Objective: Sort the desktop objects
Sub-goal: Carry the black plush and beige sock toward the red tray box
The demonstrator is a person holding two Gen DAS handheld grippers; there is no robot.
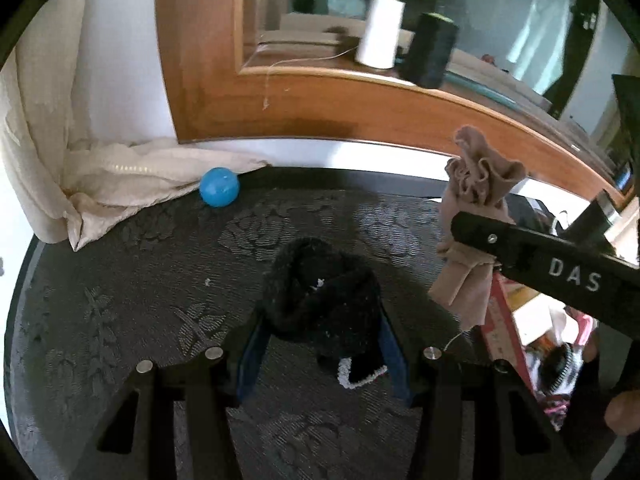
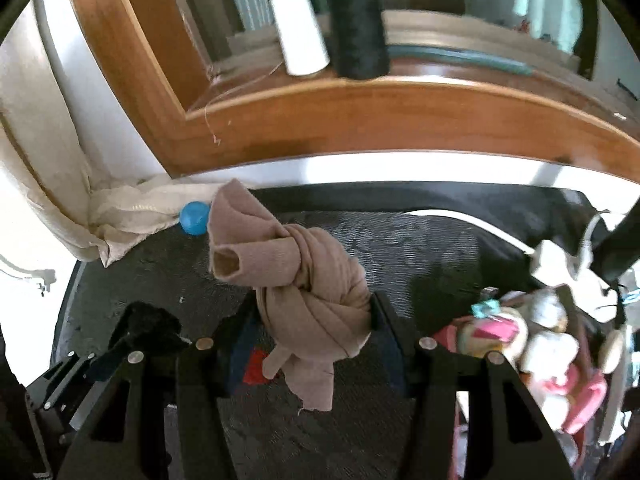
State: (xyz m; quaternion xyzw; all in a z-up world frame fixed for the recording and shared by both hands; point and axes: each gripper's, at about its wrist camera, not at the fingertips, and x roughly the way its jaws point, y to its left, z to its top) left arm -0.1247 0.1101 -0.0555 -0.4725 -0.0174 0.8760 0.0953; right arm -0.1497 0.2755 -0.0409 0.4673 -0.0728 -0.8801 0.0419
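Note:
My left gripper [image 1: 320,320] is shut on a black fuzzy sock [image 1: 320,292] and holds it above the dark patterned desk mat [image 1: 140,280]. My right gripper [image 2: 312,316] is shut on a knotted beige stocking [image 2: 308,280], also held above the mat. The right gripper and the stocking [image 1: 472,216] show at the right of the left wrist view. The left gripper with the black sock [image 2: 144,324] shows at the lower left of the right wrist view. A blue ball [image 1: 219,192] lies at the back left of the mat, next to the cream curtain.
A cream curtain [image 1: 120,176] bunches at the back left. A wooden window sill [image 1: 360,104] carries a white thread spool [image 1: 380,32] and a black one [image 1: 432,50]. A box with soft toys [image 2: 540,344] stands at the right.

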